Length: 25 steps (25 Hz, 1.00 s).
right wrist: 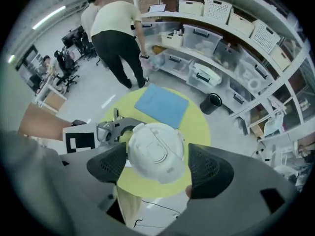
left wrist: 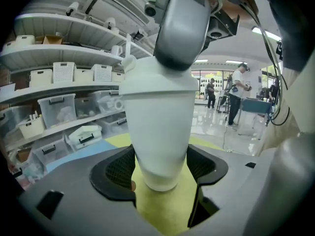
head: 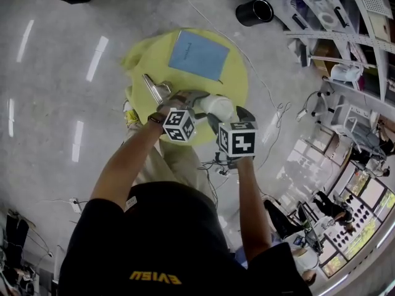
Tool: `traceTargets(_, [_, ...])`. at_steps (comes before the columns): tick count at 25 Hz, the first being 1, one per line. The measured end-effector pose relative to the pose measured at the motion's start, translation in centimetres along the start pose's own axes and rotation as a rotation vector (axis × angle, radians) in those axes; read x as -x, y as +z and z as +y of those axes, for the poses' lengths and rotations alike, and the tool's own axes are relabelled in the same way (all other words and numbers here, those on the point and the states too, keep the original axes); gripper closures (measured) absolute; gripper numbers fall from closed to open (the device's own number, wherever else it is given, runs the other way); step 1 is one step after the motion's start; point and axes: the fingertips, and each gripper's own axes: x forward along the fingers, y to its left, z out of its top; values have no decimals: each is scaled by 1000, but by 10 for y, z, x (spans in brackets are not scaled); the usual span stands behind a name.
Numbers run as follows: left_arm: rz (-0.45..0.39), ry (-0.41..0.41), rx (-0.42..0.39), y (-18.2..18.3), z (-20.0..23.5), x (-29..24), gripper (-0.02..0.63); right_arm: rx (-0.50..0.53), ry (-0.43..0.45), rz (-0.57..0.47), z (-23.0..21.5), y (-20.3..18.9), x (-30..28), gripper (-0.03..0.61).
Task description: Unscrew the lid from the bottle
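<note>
Above the round yellow table (head: 148,57), clear of its top, the white bottle (left wrist: 157,132) is held in the air with its lid (right wrist: 155,154) uppermost and still seated on the neck. Around the bottle's lower body the left gripper (left wrist: 160,173) is clamped, its two dark ribbed pads (left wrist: 120,168) pressing against the sides while the base pokes out toward the camera with yellow tabletop showing beneath it. From directly overhead the right gripper (right wrist: 156,163) points steeply down at the lid, which sits between its jaws. They stand wide, the left pad (right wrist: 110,163) at the lid's rim, the other standing off with a strip of yellow showing in the gap, so the lid is not squeezed. Seen from the head camera, both marker cubes sit side by side just nearer the person than the bottle, the left one (head: 179,125) beside the right one (head: 237,137). Farther back on the table lies a blue sheet (head: 199,54), well apart from the bottle. Beyond the table a black bin (head: 254,11) stands on the grey floor, near shelves (left wrist: 64,73) stacked with white and clear storage boxes.
</note>
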Motion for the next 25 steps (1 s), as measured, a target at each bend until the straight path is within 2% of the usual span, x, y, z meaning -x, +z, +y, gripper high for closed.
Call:
traceTargets(1, [0, -1, -1, 0, 0, 0, 273, 8, -15, -5, -1, -1, -2, 208])
traceTargets(7, [2, -4, 1, -3, 0, 0, 276, 117, 46, -3, 2, -2, -6, 216])
traceTargets(14, [4, -10, -2, -2, -2, 1, 278, 396, 114, 61, 11, -4, -3, 219])
traceTargets(25, [9, -8, 1, -3, -2, 5, 281, 965, 185, 142, 23, -10, -2, 221])
